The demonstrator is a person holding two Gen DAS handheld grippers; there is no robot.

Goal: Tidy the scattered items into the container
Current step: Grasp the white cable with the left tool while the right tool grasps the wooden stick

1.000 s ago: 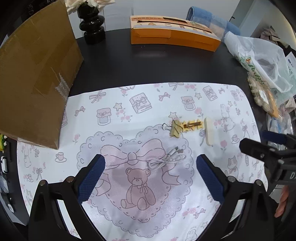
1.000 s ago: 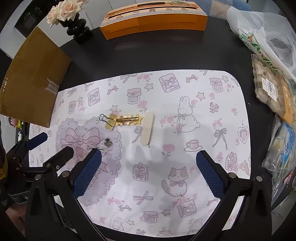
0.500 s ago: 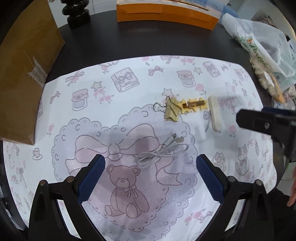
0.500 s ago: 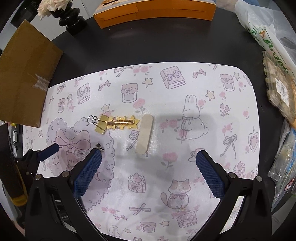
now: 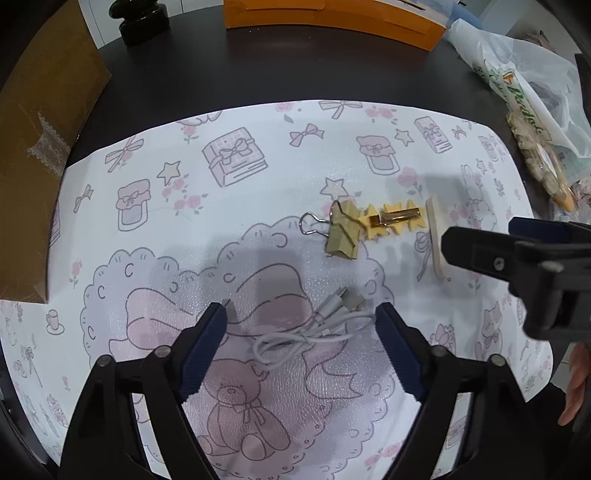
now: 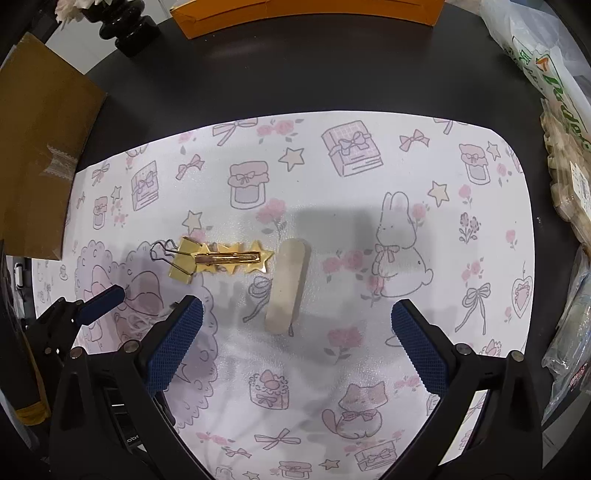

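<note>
On the patterned mat (image 5: 258, 177) lie a coiled white cable (image 5: 314, 328), a gold binder clip (image 5: 343, 232), a yellow star hair clip (image 5: 395, 221) and a beige flat stick (image 5: 437, 240). My left gripper (image 5: 301, 314) is open, low over the mat, with the cable lying between its fingers. My right gripper (image 6: 295, 306) is open too, and the beige stick (image 6: 286, 284) lies just ahead between its fingertips. The hair clip (image 6: 232, 256) and binder clip (image 6: 183, 264) sit left of the stick. Nothing is held.
A brown cardboard box (image 5: 40, 147) stands at the mat's left edge. An orange box (image 5: 332, 18) and a black vase (image 5: 140, 18) are at the back of the dark table. Plastic bags and snack packets (image 6: 565, 147) crowd the right side.
Both grippers have moved lower and closer to the mat. The cable now lies between the left fingers, and the beige stick is nearer the right fingers. The items have not shifted.
</note>
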